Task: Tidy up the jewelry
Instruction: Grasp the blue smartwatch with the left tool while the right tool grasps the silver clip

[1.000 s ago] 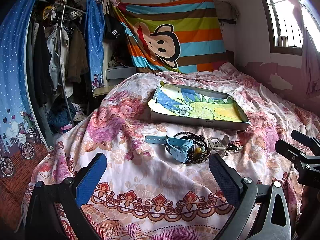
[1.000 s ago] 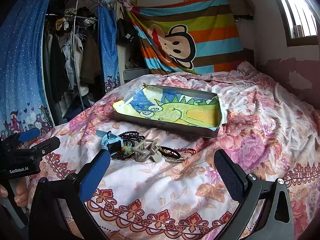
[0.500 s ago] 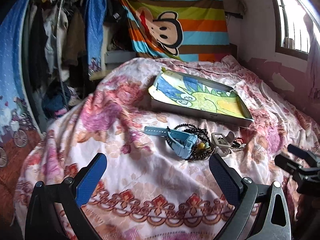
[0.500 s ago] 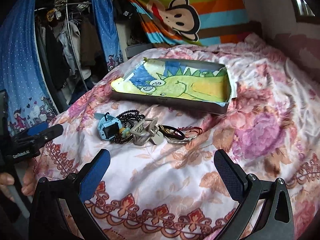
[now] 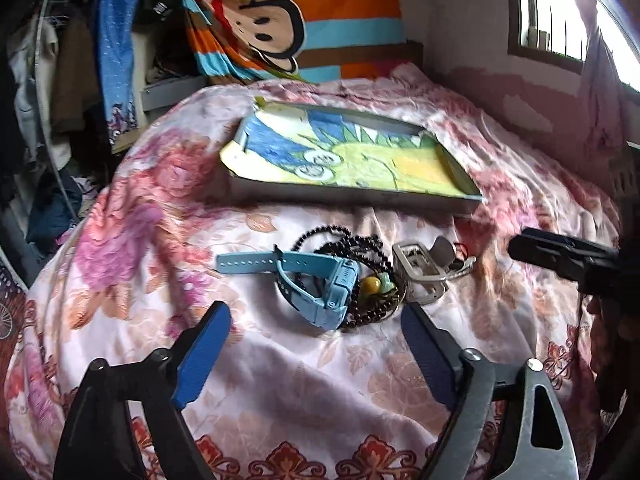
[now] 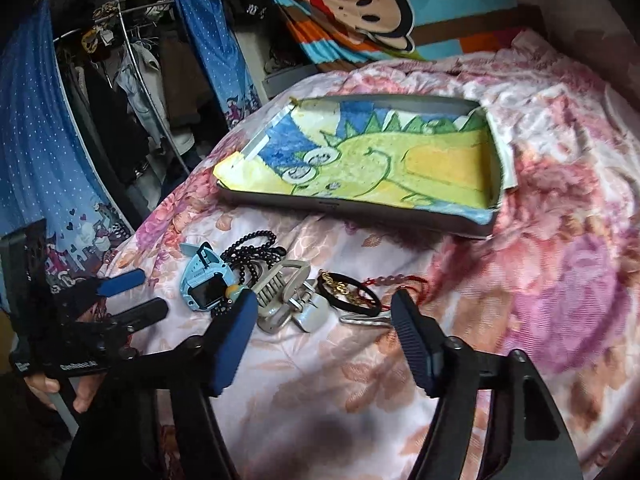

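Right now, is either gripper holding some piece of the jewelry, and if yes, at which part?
Nothing is held. The left gripper and the right gripper have just been closing, but both are open above the pile, the blue watch and the hair clip untouched.

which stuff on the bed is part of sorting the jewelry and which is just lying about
For the job:
- blue watch
- black bead necklace
- black bracelet with gold chain
- red string bracelet
- tray lined with a dinosaur drawing

Just lying about:
- grey hair claw clip
- monkey blanket
- hanging clothes
- floral bedspread
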A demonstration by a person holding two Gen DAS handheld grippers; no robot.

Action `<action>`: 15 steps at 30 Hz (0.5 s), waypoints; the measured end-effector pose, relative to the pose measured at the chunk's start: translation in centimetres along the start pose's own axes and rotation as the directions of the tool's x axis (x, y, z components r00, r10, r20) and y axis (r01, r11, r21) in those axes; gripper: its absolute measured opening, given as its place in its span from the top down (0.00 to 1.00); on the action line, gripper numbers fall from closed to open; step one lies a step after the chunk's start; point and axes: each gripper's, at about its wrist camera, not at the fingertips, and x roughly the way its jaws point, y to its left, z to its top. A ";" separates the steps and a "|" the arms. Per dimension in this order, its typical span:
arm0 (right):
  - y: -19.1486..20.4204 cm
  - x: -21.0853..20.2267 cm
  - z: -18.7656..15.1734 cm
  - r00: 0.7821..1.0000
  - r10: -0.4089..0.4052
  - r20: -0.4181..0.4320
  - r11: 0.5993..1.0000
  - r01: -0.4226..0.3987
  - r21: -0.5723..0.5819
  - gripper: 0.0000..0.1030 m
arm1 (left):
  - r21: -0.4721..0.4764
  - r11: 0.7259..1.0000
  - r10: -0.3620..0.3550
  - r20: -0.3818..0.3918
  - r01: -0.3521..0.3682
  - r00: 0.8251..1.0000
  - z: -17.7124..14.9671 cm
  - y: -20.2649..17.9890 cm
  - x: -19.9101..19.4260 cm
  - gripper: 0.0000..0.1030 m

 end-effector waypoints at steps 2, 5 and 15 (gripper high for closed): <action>0.1 1.2 0.1 1.000 0.022 -0.021 1.000 -0.022 0.008 0.51 | -0.010 1.000 -0.010 -0.032 0.009 0.999 0.1 0.1 1.1 0.27; 0.4 2.6 0.3 0.998 0.039 -0.042 0.999 -0.039 0.012 0.58 | -0.040 0.999 -0.019 -0.071 0.017 0.997 0.3 0.7 2.4 0.37; 0.6 5.2 0.5 0.992 0.089 -0.087 0.995 -0.085 0.055 0.80 | -0.050 0.998 -0.047 -0.126 0.041 0.991 0.6 0.6 4.8 0.48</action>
